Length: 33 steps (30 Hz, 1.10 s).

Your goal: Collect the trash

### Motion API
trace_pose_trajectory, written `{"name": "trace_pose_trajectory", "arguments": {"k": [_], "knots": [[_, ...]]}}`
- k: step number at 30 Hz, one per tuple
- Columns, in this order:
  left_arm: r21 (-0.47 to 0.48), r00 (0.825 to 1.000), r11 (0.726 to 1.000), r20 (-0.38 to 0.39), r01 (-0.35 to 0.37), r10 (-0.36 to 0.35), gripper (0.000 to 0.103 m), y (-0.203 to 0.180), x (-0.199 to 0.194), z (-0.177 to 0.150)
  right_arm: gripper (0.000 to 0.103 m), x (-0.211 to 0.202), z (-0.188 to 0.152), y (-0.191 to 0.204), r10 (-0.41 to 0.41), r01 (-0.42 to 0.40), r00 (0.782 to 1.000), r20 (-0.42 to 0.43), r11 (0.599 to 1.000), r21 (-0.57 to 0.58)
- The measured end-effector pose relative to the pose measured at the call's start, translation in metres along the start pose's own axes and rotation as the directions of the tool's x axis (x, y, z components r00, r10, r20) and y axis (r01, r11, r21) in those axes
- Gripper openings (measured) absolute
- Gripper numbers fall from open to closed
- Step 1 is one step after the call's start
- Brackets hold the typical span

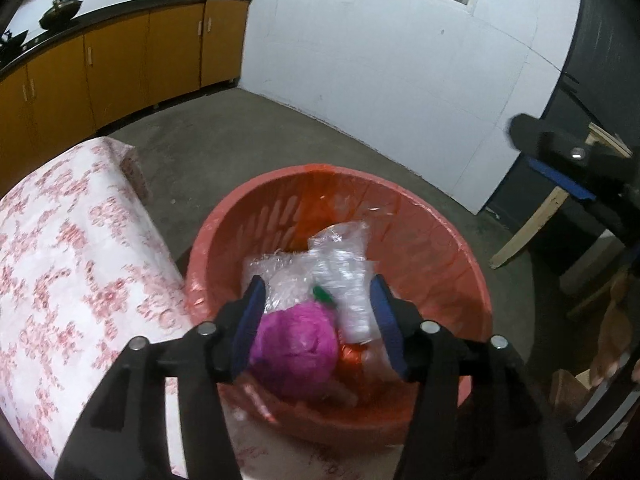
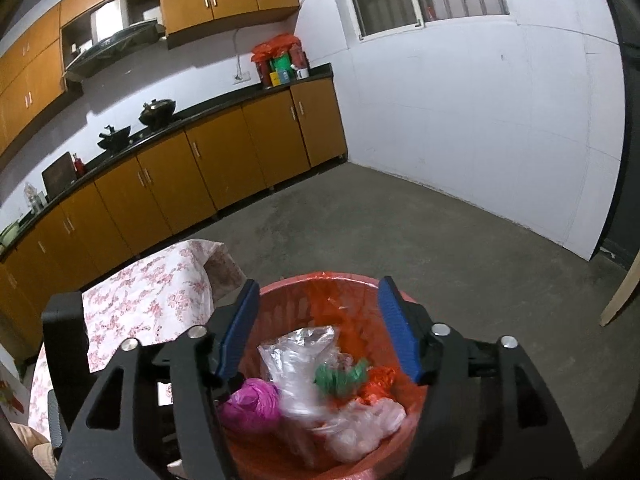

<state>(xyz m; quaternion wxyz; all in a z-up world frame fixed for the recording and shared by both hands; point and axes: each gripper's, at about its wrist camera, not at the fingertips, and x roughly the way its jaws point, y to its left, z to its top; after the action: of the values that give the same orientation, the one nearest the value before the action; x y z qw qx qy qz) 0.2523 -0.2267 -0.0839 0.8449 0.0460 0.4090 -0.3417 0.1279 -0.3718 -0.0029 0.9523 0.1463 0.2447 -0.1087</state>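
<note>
A red trash basket [image 1: 460, 248] lined with a red bag stands on the floor beside the table. Inside lie a magenta crumpled bag [image 1: 294, 348], clear plastic bags [image 1: 340, 256], a green scrap [image 1: 325, 294] and an orange wad [image 1: 350, 360]. My left gripper [image 1: 318, 320] is open above the basket, its jaws either side of the magenta bag, not closed on it. My right gripper [image 2: 316, 332] is open and empty above the basket [image 2: 320, 284]; the magenta bag [image 2: 252, 404], clear bags [image 2: 296, 356], green scrap [image 2: 340, 378] and orange wad [image 2: 378, 384] lie below it.
A table with a white and red floral cloth [image 1: 64, 264] stands left of the basket. Orange kitchen cabinets [image 2: 224, 168] line the far wall. A wooden plank [image 1: 528, 224] leans at the right. The right gripper's body [image 1: 568, 160] shows at the left wrist view's right edge.
</note>
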Motion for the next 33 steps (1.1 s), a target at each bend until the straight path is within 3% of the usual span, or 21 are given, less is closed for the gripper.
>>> {"name": "trace_pose_trajectory", "arguments": {"k": [1,3,8,12,19,26,33], "knots": [[-0.005,1.0,1.0,0.004,-0.01,0.01,0.059,0.003,-0.004,-0.002,0.084,-0.006,-0.001,0.0,-0.015,0.015,1.0,0.018,1.0,0.004],[-0.009,0.999,0.999,0.024,-0.042,0.042,0.069,0.008,-0.017,-0.007,0.097,-0.022,-0.004,-0.002,-0.054,0.053,0.996,0.07,0.998,0.014],[-0.035,0.982,0.991,0.136,-0.128,0.132,0.088,0.018,-0.071,-0.02,0.101,-0.062,-0.017,0.008,-0.151,0.156,0.978,0.145,0.988,-0.022],[-0.067,0.949,0.975,0.226,-0.211,0.221,0.097,0.023,-0.125,-0.043,0.101,-0.09,-0.03,0.019,-0.151,0.165,0.971,0.185,0.985,-0.06],[-0.166,0.87,0.922,0.309,-0.349,0.385,0.099,0.03,-0.209,-0.089,0.101,-0.132,-0.057,0.04,-0.123,0.151,0.966,0.227,0.983,-0.109],[-0.235,0.798,0.864,0.333,-0.446,0.503,0.099,0.027,-0.26,-0.131,0.101,-0.154,-0.08,0.059,-0.11,0.145,0.966,0.235,0.98,-0.138],[-0.244,0.775,0.848,0.345,-0.47,0.529,0.099,0.015,-0.283,-0.155,0.101,-0.163,-0.097,0.075,-0.058,0.091,0.98,0.188,0.981,-0.171]]}}
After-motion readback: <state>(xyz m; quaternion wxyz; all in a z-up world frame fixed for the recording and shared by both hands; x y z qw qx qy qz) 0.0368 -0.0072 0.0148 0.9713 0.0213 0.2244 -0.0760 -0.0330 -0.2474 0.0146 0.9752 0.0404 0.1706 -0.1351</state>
